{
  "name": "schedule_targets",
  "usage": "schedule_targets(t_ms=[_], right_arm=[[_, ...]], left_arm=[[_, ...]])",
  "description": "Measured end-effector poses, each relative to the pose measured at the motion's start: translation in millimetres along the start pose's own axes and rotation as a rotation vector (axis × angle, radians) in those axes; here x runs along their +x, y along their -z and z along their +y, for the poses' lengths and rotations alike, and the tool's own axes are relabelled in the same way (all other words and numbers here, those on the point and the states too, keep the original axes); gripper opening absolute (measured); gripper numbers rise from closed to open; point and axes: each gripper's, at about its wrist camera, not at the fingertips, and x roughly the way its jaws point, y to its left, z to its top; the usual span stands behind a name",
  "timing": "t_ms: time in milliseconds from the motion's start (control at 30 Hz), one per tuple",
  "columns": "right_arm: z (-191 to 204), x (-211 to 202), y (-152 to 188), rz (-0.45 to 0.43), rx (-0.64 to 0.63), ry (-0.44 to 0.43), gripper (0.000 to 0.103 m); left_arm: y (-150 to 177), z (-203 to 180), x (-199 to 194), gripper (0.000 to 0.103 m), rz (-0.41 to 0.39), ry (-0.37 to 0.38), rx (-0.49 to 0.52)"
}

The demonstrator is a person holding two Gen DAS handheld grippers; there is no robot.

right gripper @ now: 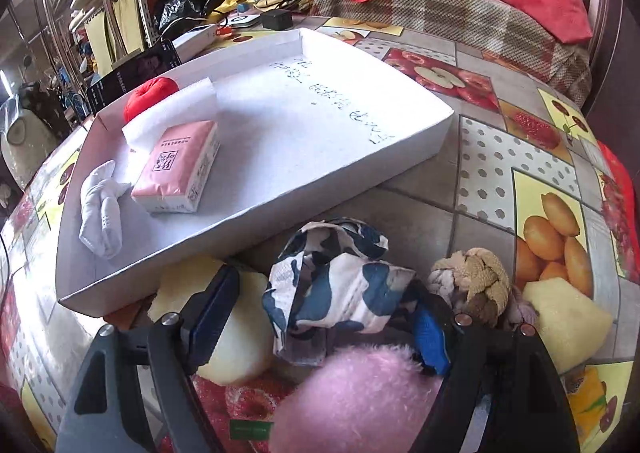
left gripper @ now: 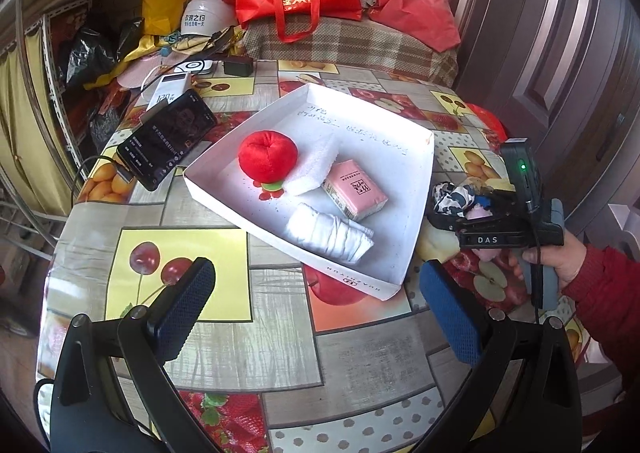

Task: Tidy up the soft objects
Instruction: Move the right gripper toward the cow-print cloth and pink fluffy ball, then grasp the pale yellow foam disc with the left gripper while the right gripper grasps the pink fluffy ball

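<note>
A white tray (left gripper: 412, 213) on the fruit-print tablecloth (left gripper: 224, 341) holds a red plush (left gripper: 268, 155), foam pad (left gripper: 316, 165), tissue pack (left gripper: 354, 189) and white sock (left gripper: 330, 233). Beside it lie a patterned cloth (right gripper: 336, 281), pink fluff (right gripper: 360, 393) and yellow sponges (right gripper: 236, 329). The right gripper (right gripper: 320, 317) tilts down, jaws straddling the cloth; whether they grip it is unclear. The left gripper (left gripper: 316, 317) hovers wide, empty.

both wrist cams look down, right nearer, sharing white tray (left gripper: 416, 213) (right gripper: 256, 225).
</note>
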Motion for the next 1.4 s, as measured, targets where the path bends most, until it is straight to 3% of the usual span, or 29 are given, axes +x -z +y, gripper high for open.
schedule_targets(t_ms=[233, 300, 367, 500, 600, 667, 800, 900, 1000, 1067, 1100, 1133, 1233, 1400], right_arm=[[40.5, -18.1, 41.4, 0.104, -0.157, -0.165, 0.082], [56.5, -26.8, 57.3, 0.117, -0.206, -0.182, 0.081], [64.9, -38.4, 65.7, 0.076, -0.22, -0.155, 0.081], [46.0, -87.7, 63.0, -0.116, -0.082, -0.134, 0.081], [21.4, -121.4, 63.8, -0.23, 0.024, -0.07, 0.082], [6.9, -129.2, 70.5, -0.232, 0.084, -0.047, 0.083], [-4.5, -112.1, 89.8, -0.129, 0.145, -0.08, 0.083], [4.1, -96.7, 98.4, -0.073, 0.147, -0.099, 0.083], [3.5, -102.0, 109.0, -0.085, 0.195, -0.118, 0.083], [0.1, -106.8, 109.4, -0.1, 0.219, -0.123, 0.083], [-1.0, -107.9, 108.8, -0.104, 0.225, -0.124, 0.083], [-1.4, -109.1, 108.2, -0.105, 0.226, -0.125, 0.083], [7.2, -103.0, 105.8, -0.083, 0.196, -0.136, 0.083], [35.4, -68.7, 98.1, -0.013, 0.125, -0.077, 0.083]], left_arm=[[-1.8, -3.1, 4.3, 0.103, 0.003, 0.019, -0.01], [-2.9, -10.2, 6.8, 0.103, 0.008, 0.036, 0.006], [-3.5, -18.2, 10.1, 0.103, 0.015, 0.051, 0.023], [-1.7, -35.1, 18.3, 0.103, 0.039, 0.095, 0.065], [6.4, -54.6, 30.0, 0.103, 0.095, 0.158, 0.132], [15.4, -73.7, 37.9, 0.103, 0.128, 0.2, 0.198], [38.7, -114.4, 54.9, 0.103, 0.204, 0.305, 0.34], [55.7, -141.8, 72.3, 0.102, 0.236, 0.289, 0.454], [66.9, -156.8, 90.9, 0.102, 0.284, 0.293, 0.487], [74.4, -162.6, 99.0, 0.089, 0.303, 0.272, 0.508], [77.2, -162.7, 101.8, 0.07, 0.309, 0.263, 0.511], [77.9, -161.0, 100.5, 0.064, 0.286, 0.247, 0.517], [74.7, -148.2, 94.8, 0.061, 0.287, 0.274, 0.46], [67.8, -113.3, 68.7, 0.061, 0.231, 0.215, 0.377]])
